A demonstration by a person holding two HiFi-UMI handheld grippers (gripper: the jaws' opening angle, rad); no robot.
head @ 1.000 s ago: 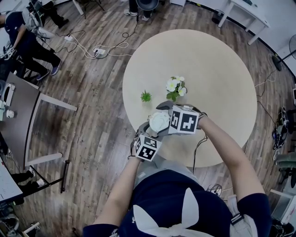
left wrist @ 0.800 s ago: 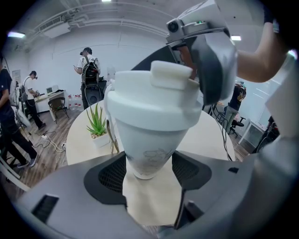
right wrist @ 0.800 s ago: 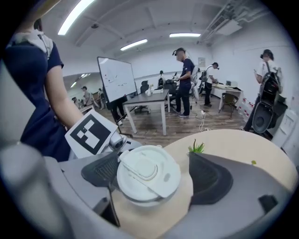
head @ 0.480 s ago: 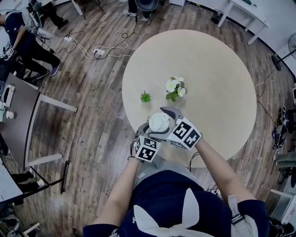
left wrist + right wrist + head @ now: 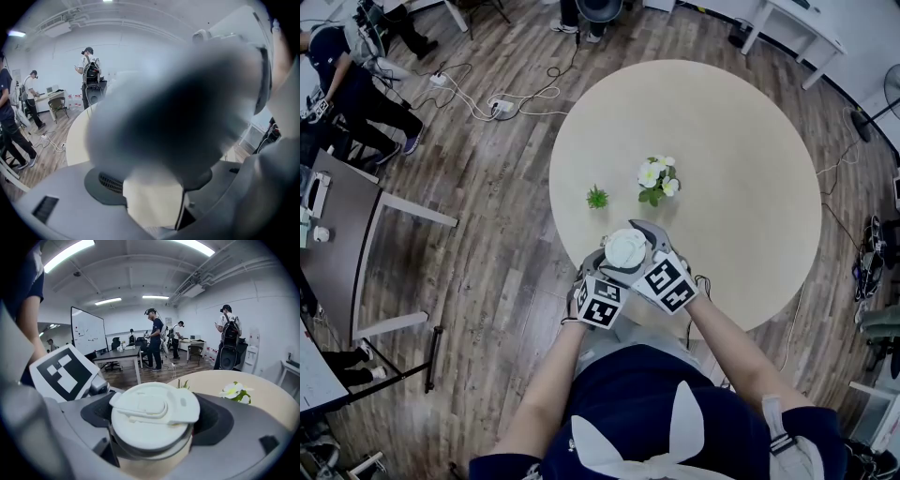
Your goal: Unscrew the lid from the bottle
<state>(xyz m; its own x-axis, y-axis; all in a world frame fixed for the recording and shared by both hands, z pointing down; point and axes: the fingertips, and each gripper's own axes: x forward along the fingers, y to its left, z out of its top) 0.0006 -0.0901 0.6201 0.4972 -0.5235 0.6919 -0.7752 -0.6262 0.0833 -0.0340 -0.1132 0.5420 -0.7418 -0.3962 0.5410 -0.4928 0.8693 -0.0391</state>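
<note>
Round beige table, cream cylindrical bottle, smooth white disc-shaped lid

Bottle stands on the table near its 7 o'clock edge, lid on top. From the bottle, flowers are at 1, plant at 11, left gripper at 7, right gripper at 4.

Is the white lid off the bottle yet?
No, the lid sits closed on top of the bottle.
</note>
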